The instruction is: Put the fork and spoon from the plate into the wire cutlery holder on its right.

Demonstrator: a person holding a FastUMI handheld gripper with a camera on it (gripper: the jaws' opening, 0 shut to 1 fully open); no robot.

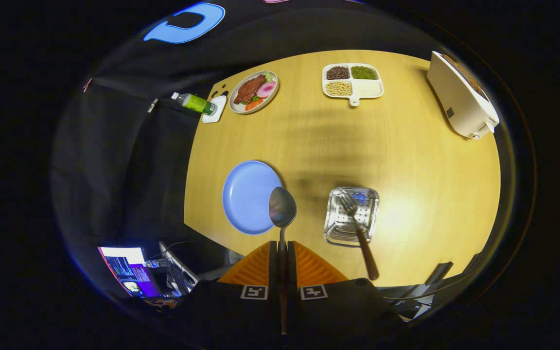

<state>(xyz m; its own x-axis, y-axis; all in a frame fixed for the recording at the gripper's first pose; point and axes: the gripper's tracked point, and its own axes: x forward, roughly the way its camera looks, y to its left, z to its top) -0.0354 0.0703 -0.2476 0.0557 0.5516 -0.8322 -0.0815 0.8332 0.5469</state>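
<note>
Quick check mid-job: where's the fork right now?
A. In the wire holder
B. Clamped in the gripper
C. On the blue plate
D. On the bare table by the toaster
A. The fork stands tines-down in the wire holder, handle leaning out, while the gripper is shut on the spoon beside the plate.

Fisheye rides the claw [282, 253], looking steeply down (from high) on the table [421, 160].

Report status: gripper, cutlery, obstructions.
Gripper shut on spoon, lifted beside blue plate. Fork already in wire cutlery holder. Nothing between.
</note>
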